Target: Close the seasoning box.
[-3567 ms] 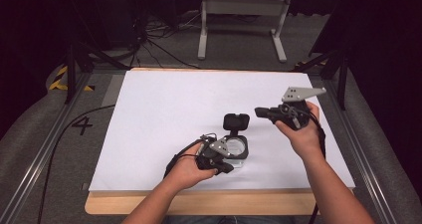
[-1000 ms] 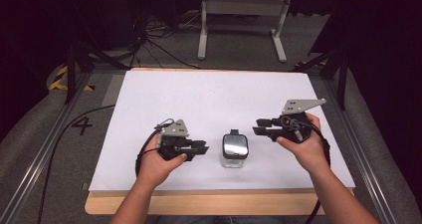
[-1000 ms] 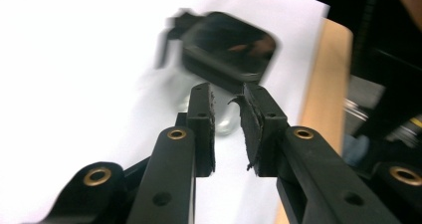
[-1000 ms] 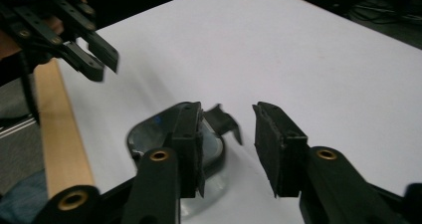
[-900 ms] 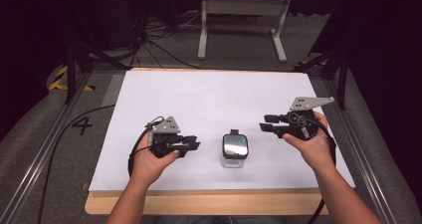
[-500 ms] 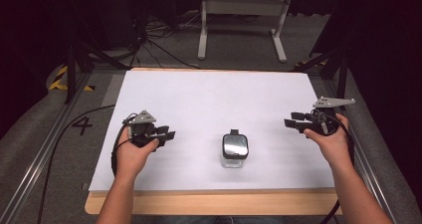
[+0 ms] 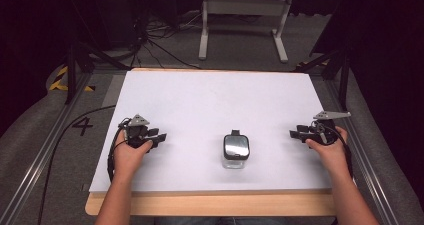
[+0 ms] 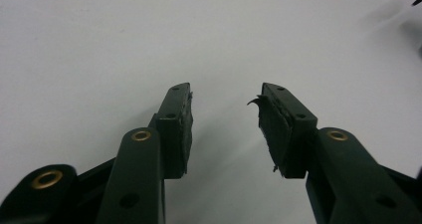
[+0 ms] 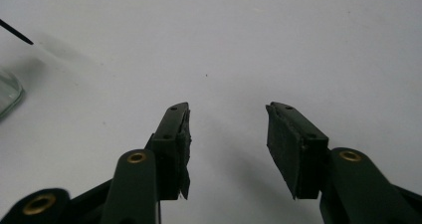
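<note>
A white desk sits in the middle of the high view. A wooden edge shows along the bottom of it. Dark floor with cables lies around it, and a grey stand is at the top of the frame.

A small clear jar with a dark lid stands on the desk, in the lower middle of the frame. The lid looks shiny on top. Nothing touches the jar.

The left gripper is at the lower left of the high view, held in the person's left hand. It is low over the white desk, near the left edge, and it points toward the jar. It is well apart from the jar. A black cable runs off from it to the left. In the left gripper view, the left gripper has its two black jaws spread apart, with white desk between them and nothing held.

The right gripper is at the right of the high view, held in the person's right hand. It points left toward the jar and is also well apart from it. A grey plate sits on top of it. In the right gripper view, the right gripper has its jaws wide apart too, with bare white desk between them. A bit of the jar's clear glass peeks in at the left edge of that view.
</note>
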`<move>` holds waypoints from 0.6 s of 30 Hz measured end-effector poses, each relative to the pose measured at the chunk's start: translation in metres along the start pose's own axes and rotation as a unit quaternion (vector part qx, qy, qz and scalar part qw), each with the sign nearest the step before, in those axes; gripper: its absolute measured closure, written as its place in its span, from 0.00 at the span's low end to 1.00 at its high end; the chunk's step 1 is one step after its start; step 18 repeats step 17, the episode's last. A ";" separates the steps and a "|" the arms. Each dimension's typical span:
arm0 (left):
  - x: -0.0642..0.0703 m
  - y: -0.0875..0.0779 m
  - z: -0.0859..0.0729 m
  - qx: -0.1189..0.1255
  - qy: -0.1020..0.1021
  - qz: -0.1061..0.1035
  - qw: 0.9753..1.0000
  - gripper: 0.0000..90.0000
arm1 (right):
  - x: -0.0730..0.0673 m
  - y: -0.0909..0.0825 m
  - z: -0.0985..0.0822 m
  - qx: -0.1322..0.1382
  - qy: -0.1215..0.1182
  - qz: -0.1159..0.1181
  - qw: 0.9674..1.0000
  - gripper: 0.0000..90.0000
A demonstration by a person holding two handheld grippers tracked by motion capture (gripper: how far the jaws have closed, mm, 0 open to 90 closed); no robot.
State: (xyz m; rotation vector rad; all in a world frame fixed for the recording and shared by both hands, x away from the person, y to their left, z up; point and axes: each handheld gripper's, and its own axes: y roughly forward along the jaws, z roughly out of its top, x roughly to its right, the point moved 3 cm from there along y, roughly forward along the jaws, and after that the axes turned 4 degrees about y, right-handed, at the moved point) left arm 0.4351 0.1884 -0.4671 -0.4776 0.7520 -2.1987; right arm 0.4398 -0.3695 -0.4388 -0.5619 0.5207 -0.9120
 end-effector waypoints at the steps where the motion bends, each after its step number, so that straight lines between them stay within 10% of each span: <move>1: -0.001 0.002 -0.002 -0.003 0.005 0.004 1.000 0.61 | 0.001 0.002 -0.002 0.005 0.008 0.002 1.000 0.58; 18: 0.009 0.005 0.004 0.008 0.009 -0.020 1.000 0.55 | -0.010 0.010 -0.015 -0.003 -0.011 -0.021 1.000 0.57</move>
